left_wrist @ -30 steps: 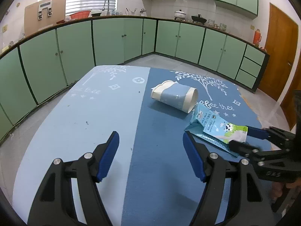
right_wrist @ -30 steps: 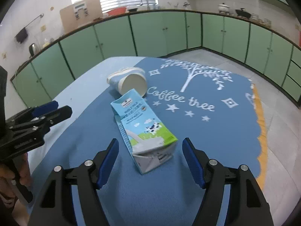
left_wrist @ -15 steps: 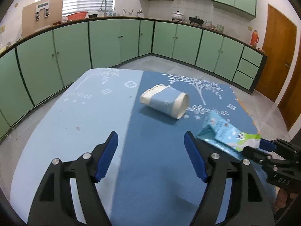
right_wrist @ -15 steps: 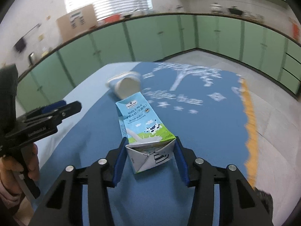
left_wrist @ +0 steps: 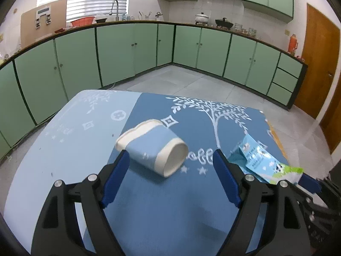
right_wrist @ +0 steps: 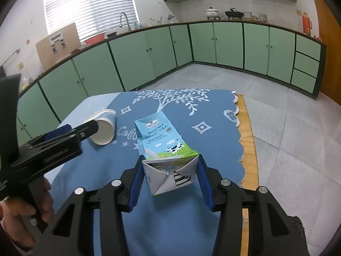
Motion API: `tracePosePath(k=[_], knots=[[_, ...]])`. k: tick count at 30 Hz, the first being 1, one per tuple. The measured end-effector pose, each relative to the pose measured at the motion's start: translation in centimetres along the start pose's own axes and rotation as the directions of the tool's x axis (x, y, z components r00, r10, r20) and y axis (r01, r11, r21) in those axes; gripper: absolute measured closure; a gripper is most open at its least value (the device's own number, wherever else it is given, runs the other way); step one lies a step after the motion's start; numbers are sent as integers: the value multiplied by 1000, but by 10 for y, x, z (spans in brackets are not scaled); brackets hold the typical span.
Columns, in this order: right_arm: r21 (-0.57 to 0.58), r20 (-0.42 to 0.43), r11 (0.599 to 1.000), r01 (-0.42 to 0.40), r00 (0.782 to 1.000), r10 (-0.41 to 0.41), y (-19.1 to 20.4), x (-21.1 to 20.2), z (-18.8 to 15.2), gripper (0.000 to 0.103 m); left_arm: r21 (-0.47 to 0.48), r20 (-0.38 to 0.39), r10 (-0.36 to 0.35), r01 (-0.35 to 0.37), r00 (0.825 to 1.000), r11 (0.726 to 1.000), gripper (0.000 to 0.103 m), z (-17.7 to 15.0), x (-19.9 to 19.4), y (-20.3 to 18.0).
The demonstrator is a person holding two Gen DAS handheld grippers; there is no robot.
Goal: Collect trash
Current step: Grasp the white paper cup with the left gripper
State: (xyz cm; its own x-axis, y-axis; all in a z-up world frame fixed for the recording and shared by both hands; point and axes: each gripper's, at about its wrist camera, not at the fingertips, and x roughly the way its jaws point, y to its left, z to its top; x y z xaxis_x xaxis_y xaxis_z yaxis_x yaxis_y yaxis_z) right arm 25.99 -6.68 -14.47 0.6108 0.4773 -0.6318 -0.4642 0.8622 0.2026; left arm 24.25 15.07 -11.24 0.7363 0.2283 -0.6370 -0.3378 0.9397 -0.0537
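Note:
A blue and white paper cup [left_wrist: 152, 148] lies on its side on the blue tablecloth [left_wrist: 162, 209], its open mouth toward me. My left gripper [left_wrist: 170, 177] is open, with its fingertips on either side of the cup's near end. My right gripper [right_wrist: 169, 179] is shut on a blue milk carton [right_wrist: 162, 140], lifted off the cloth and tilted. The carton [left_wrist: 257, 162] shows at the right of the left wrist view. The cup [right_wrist: 102, 128] and left gripper [right_wrist: 70, 136] show at the left of the right wrist view.
The table [right_wrist: 248, 140] has a wooden edge showing at the right, past the cloth's scalloped hem. Green kitchen cabinets [left_wrist: 119, 51] run around the room, with grey floor tiles [right_wrist: 298, 128] between them and the table.
My right gripper closed on the milk carton and lifted it off the cloth. My left gripper moved forward to the cup, which now lies between its fingertips.

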Motion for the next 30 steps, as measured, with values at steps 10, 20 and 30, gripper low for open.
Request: tracePosePath(k=[10,20,30], knots=[[48,7,999,23,1000,-23,-14,19,12,56,-24,-66,58,-59,996,998,21,15,42,2],[46,-11,999,19,1000,-18,-9,31,13,56,-67,-96,14,-20,995,998,57,19,54,14],[25,-33,1000,5,999,-4,4,31,4,56,-55,-63,-74,70,995,996,94,10,18,21]])
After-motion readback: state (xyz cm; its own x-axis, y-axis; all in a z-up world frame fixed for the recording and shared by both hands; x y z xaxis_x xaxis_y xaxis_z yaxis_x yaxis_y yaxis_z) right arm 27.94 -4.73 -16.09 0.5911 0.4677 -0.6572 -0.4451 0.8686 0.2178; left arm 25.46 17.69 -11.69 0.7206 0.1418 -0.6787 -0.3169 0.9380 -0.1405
